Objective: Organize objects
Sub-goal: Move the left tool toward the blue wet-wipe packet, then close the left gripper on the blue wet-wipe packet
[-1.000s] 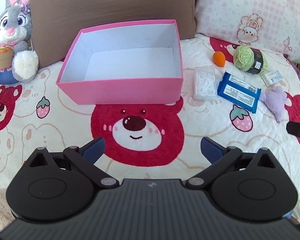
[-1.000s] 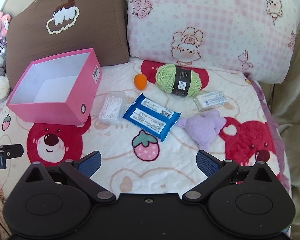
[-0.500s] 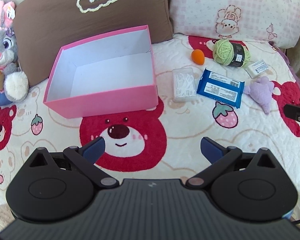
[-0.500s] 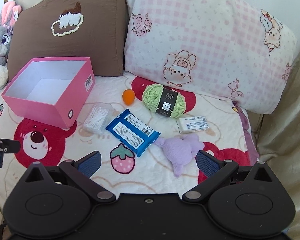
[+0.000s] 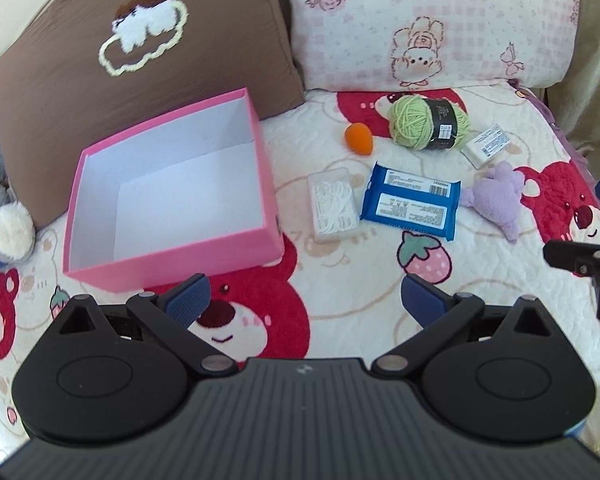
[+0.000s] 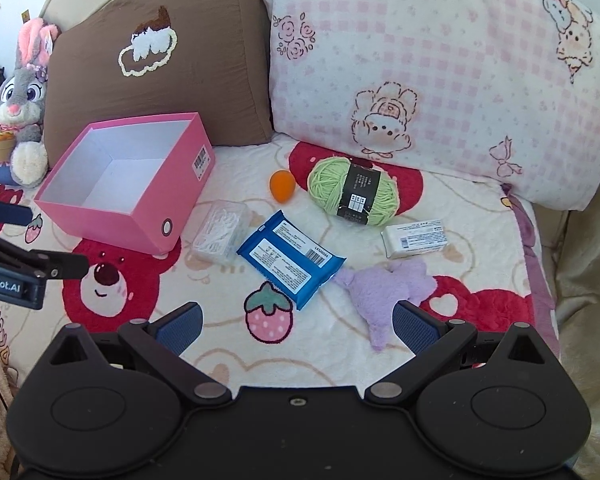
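Note:
An empty pink box [image 5: 172, 256] [image 6: 100, 216] stands open on the bed. To its right lie a clear case of cotton swabs [image 5: 333, 205] [image 6: 220, 230], a blue packet [image 5: 410, 205] [image 6: 290, 258], an orange sponge egg [image 5: 358, 139] [image 6: 283, 185], a green yarn ball [image 5: 428, 127] [image 6: 354, 192], a small white packet [image 5: 486, 146] [image 6: 414, 238] and a purple plush [image 5: 496, 200] [image 6: 384, 290]. My left gripper [image 5: 304, 298] is open and empty, in front of the box. My right gripper [image 6: 296, 324] is open and empty, just in front of the purple plush.
A brown cushion [image 5: 140, 40] and a pink checked pillow [image 6: 440, 60] lean at the back. A grey bunny plush [image 6: 22, 104] sits left of the box. The bed's right edge meets a beige curtain [image 6: 584, 260].
Both grippers have pulled back and up, so the objects look smaller. The left view has swung right, bringing the objects toward its centre. Nothing on the bed has moved.

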A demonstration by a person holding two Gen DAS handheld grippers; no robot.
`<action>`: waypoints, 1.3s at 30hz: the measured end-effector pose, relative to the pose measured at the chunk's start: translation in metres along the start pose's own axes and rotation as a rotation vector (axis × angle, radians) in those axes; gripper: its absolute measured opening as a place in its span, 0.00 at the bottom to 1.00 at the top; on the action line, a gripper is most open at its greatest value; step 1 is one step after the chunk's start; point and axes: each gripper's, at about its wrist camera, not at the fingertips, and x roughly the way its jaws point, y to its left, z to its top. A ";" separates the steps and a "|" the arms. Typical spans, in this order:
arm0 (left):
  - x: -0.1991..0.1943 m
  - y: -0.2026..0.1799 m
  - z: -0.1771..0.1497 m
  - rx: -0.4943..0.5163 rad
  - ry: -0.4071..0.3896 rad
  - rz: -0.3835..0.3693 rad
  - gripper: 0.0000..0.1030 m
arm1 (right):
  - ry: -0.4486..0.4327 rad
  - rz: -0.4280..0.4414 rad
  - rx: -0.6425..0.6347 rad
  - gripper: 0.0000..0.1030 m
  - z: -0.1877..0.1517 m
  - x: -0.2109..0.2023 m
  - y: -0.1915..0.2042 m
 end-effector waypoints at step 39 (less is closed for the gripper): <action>0.191 -0.054 0.091 0.054 0.051 -0.325 0.64 | -0.059 0.121 0.230 0.81 -0.031 0.144 -0.029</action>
